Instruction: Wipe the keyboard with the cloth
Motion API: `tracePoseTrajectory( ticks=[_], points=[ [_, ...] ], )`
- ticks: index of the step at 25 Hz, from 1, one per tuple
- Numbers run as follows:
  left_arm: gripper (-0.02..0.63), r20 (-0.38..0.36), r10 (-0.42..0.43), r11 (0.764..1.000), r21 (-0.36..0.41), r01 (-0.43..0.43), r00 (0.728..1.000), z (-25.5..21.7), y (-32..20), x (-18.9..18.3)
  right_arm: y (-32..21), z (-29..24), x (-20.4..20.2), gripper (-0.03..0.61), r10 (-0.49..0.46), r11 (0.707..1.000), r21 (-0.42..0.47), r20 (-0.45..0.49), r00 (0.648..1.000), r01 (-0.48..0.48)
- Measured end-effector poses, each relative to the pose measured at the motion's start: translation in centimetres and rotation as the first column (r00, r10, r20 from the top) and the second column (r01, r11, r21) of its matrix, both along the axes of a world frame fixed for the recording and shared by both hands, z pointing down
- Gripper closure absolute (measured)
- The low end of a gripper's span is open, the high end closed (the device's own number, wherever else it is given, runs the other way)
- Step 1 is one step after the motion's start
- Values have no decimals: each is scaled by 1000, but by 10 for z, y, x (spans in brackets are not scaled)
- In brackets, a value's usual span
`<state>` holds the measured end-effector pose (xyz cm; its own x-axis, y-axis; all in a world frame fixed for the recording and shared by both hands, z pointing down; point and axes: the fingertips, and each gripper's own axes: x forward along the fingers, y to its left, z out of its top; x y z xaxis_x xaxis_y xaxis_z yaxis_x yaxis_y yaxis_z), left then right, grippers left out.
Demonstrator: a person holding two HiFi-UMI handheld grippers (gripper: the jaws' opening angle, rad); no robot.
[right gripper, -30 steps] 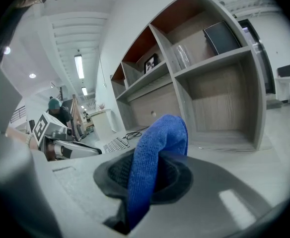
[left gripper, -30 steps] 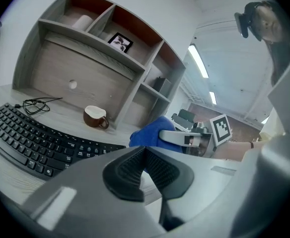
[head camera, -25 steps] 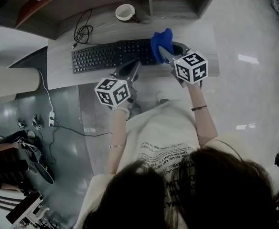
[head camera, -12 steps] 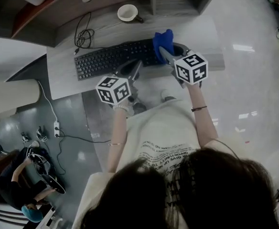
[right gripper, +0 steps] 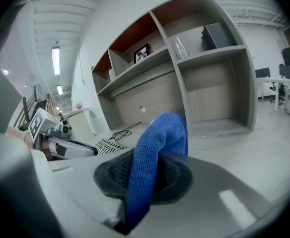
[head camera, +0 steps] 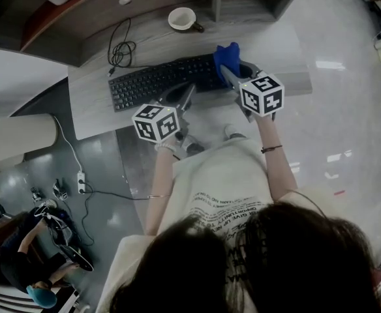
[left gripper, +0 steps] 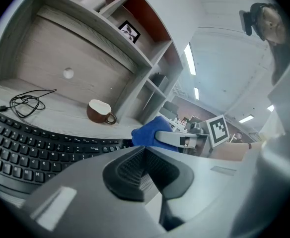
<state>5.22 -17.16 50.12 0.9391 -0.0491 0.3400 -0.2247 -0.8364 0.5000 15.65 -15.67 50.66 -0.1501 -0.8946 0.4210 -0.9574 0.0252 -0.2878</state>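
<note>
Little has shifted in the last second: both grippers sit where they were over the near edge of the desk, and only our head view has swung a touch, so the desk now lies slightly further right. The right gripper (right gripper: 144,180) has its jaws pressed together on the blue cloth (right gripper: 157,143); a fold of it is pinched between the pads, and the rest rises out of the jaws and flops forward over their tips. The left gripper (left gripper: 146,170) has its jaws closed too, pad against pad, with nothing between them. Seen from above, the cloth lies over the right end of the black keyboard (head camera: 158,80); we cannot tell whether it touches the keys. The left gripper's tips are at the keyboard's near edge, just left of the right gripper and apart from the cloth. The keyboard rests aslant on the grey desk (head camera: 99,119); behind it a coiled black cable (head camera: 120,49) lies to the left, and a brown cup (head camera: 181,18) stands near the shelf unit (head camera: 79,12).
</note>
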Motion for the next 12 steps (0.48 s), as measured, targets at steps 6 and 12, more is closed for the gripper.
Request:
tracePoseTrajectory(
  ticks=[6, 12],
  points=[
    [616, -5, 4, 1000, -8, -5, 1000, 2, -9, -14, -7, 1, -12, 520, 20, 1000, -3, 2, 1000, -20],
    [616, -7, 11, 1000, -17, -11, 1000, 5, -20, -29, -15, 2, -25, 520, 33, 999, -7, 1, 999, -33]
  ],
)
